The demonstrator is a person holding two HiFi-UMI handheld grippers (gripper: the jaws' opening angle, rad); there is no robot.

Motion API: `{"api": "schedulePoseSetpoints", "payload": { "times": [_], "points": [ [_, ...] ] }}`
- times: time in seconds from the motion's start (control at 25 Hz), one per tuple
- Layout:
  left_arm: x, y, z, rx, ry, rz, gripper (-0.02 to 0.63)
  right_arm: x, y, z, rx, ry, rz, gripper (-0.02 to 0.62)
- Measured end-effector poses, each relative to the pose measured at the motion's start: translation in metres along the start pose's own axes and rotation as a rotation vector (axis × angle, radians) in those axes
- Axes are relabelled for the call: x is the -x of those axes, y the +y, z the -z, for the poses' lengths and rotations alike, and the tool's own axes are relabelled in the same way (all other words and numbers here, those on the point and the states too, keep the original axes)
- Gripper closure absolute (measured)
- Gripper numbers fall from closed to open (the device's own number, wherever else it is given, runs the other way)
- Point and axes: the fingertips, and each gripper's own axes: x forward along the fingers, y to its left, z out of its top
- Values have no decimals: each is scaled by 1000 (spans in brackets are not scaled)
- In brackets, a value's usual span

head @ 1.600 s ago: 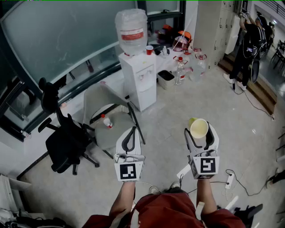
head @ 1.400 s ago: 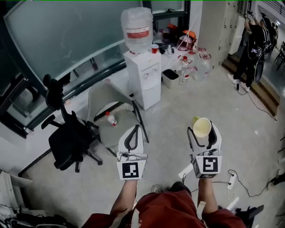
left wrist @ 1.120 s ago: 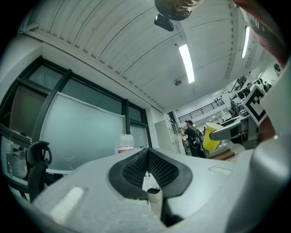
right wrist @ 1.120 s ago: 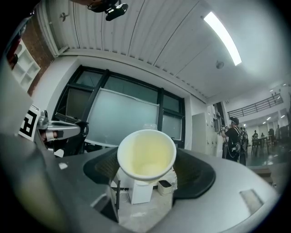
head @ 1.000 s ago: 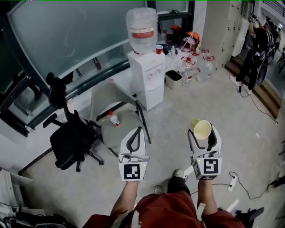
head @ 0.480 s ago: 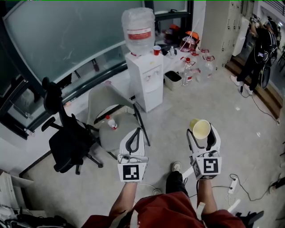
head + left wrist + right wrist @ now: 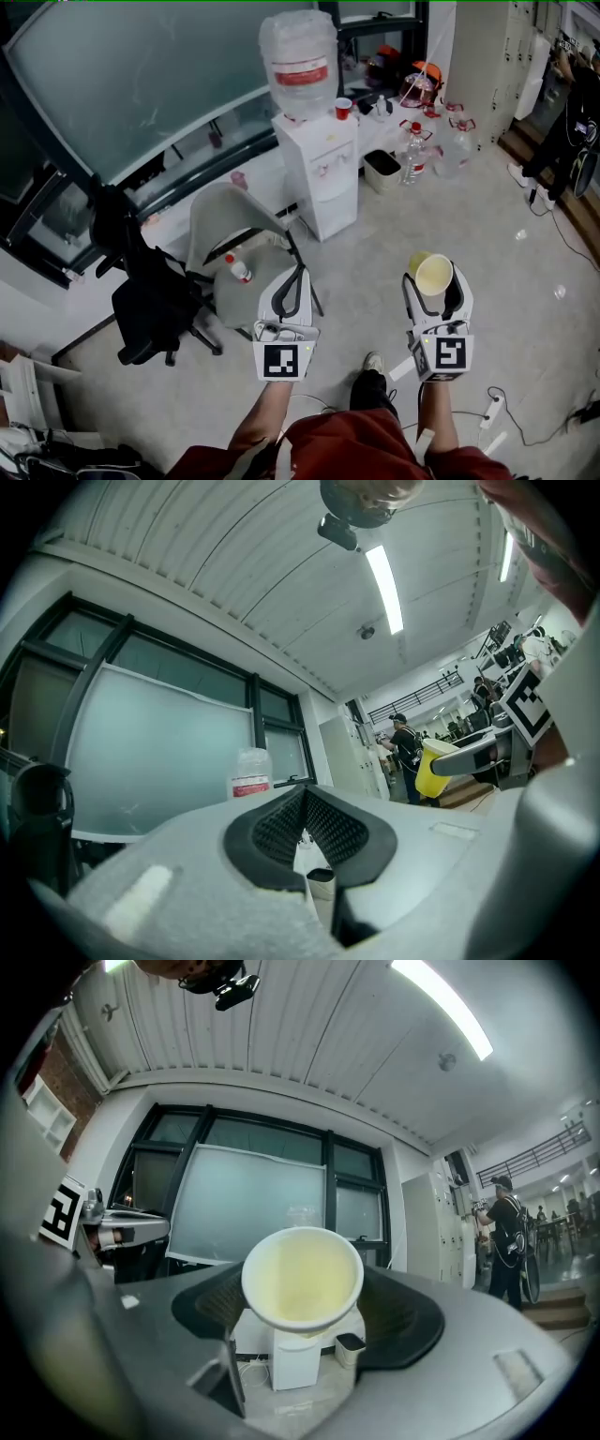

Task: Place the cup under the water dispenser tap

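Far across the floor (image 7: pixel 375 253), the water dispenser (image 7: pixel 322 173) stands ahead-left of the right gripper (image 7: pixel 435 286), which clasps the cup (image 7: pixel 432 273). The left gripper (image 7: pixel 286 292) looks closed and empty.

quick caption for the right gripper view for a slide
Right gripper clamped on a yellow cup, with the white water dispenser straight ahead.

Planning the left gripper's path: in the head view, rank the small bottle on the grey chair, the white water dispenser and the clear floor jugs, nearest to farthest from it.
1. Small bottle, on the grey chair seat, just left of the left gripper.
2. Water dispenser, ahead, by the window.
3. Clear jugs, on the floor beyond the dispenser's right.
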Motion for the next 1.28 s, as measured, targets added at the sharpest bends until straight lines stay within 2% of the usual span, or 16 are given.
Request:
{"api": "schedulePoseSetpoints", "payload": {
  "times": [0.56,0.76,1.04,1.28],
  "points": [
    [-154,-58,24,-17,41,16,603,-91,-128,39,-44,56,-3,237],
    [-202,-75,29,-42,51,25,603,-124,-163,38,-34,28,-17,236],
    [-241,-75,42,-44,50,2,603,-166,-184,47,-32,35,-49,237],
    [-267,-52,62,-19,67,-30,603,-207,-182,55,-24,45,-74,237]
  ]
}}
